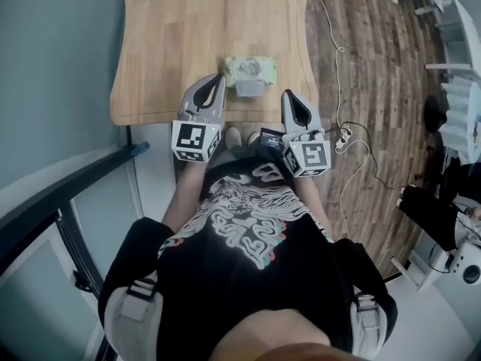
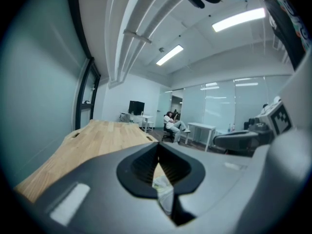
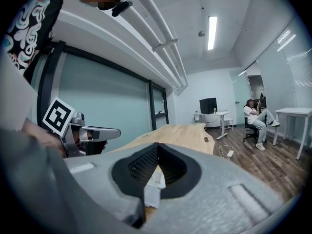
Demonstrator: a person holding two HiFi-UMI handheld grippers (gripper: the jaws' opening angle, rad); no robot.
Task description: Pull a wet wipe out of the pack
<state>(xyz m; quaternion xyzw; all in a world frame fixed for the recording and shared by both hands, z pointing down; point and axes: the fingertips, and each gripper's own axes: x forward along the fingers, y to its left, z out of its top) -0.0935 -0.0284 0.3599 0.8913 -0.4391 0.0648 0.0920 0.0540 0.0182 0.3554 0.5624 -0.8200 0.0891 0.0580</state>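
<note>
A pale green wet wipe pack [image 1: 252, 68] lies on the wooden table [image 1: 173, 43] near its front edge, and its white lid [image 1: 250, 89] looks flipped open toward me. My left gripper [image 1: 219, 77] is shut and empty, its tip just left of the pack. My right gripper [image 1: 288, 95] is also shut with nothing in it, and sits right of the pack and slightly nearer me. In the left gripper view the jaws meet at the tip [image 2: 158, 145] and the pack [image 2: 164, 190] shows below through the gap. The right gripper view shows closed jaws [image 3: 157, 145] over the pack [image 3: 153, 185].
White cables [image 1: 342, 59] and a power strip [image 1: 344, 135] lie on the wood floor right of the table. White desks and chairs [image 1: 458, 43] stand at the far right. A glass wall with a black frame [image 1: 68, 201] runs along the left. A person sits on a chair [image 3: 256, 116] far off.
</note>
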